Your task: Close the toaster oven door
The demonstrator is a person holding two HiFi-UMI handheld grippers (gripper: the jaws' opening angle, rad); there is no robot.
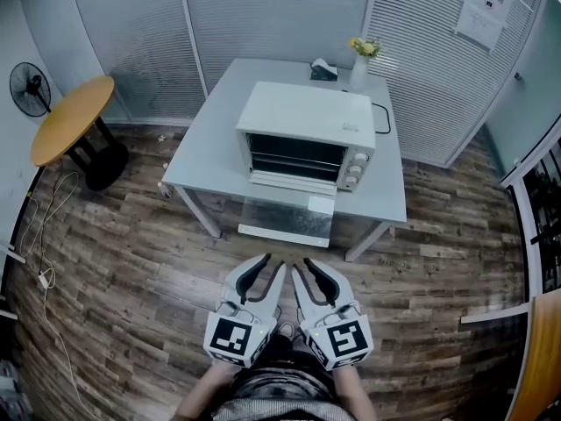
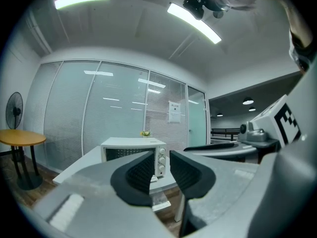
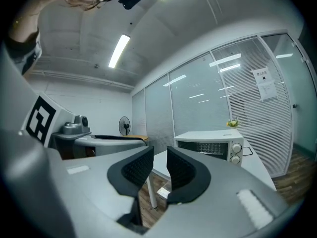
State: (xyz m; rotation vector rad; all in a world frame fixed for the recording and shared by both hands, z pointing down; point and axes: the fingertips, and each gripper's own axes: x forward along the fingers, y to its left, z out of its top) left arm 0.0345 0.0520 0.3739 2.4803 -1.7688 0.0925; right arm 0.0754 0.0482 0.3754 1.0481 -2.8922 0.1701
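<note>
A white toaster oven (image 1: 302, 130) stands on a pale grey table (image 1: 210, 139), well ahead of me. Its glass door (image 1: 287, 213) is open, folded down flat past the table's front edge. Two knobs (image 1: 355, 169) sit on its right side. Both grippers are held low and close to my body, side by side, far short of the oven. My left gripper (image 1: 272, 266) is open with nothing between its jaws. My right gripper (image 1: 302, 267) is also open and empty. The oven (image 2: 133, 150) shows beyond the jaws in the left gripper view (image 2: 162, 170). It (image 3: 208, 145) stands right of the jaws in the right gripper view (image 3: 160, 170).
A vase of yellow flowers (image 1: 361, 64) and a dark tissue box (image 1: 323, 71) stand at the table's back edge. A black cord (image 1: 383, 117) runs behind the oven. At the left are a round wooden table (image 1: 74, 117), a standing fan (image 1: 31, 88) and a floor cable (image 1: 53, 209).
</note>
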